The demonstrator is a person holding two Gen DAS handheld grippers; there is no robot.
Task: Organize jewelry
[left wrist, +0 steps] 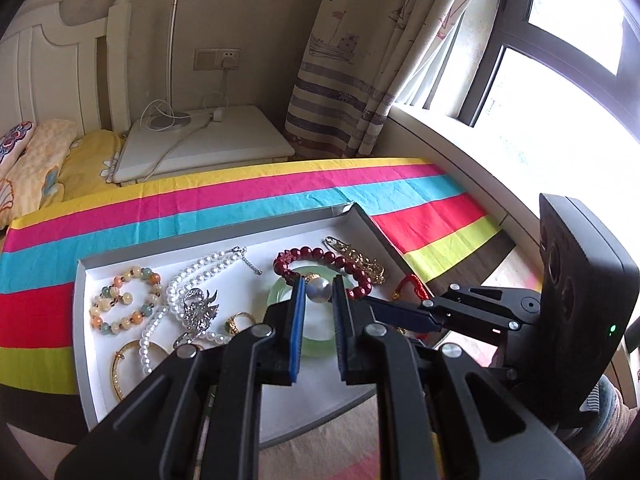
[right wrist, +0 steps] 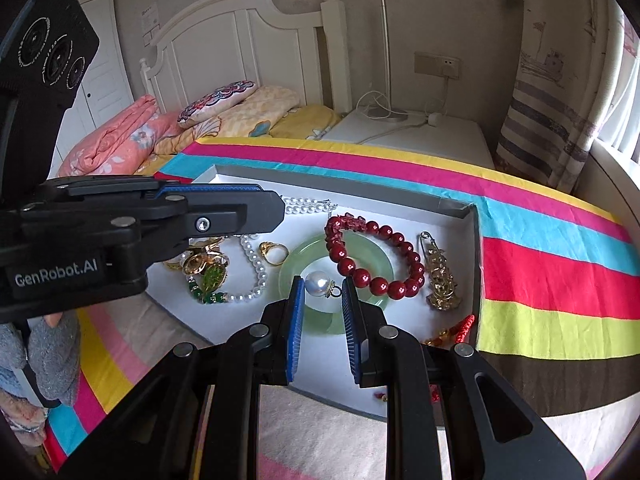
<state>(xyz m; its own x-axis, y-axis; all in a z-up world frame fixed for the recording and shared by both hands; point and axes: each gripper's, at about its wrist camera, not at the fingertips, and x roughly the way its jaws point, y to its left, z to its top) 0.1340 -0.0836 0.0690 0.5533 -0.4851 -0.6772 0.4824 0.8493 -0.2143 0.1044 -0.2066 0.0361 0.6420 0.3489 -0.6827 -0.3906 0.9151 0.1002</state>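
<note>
Striped worktop [right wrist: 560, 248] carries a white tray [right wrist: 474, 248] of jewelry; green bangle [right wrist: 376, 268] lies mid-tray, red bead bracelet [right wrist: 400, 246] at its 2 o'clock. Both tongs, left [left wrist: 318, 289] & right [right wrist: 320, 286], clamp one pearl pendant [right wrist: 318, 283] (above the bangle).

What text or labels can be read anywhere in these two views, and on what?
"GenRobot.AI": white print on the side of the left tool, seen in the right wrist view.
White sheet on the wall left of the headboard: printed, too small to read.
Rings around the lenses of the black camera unit: fine print, unreadable.
Left wrist view: no readable text.
</note>
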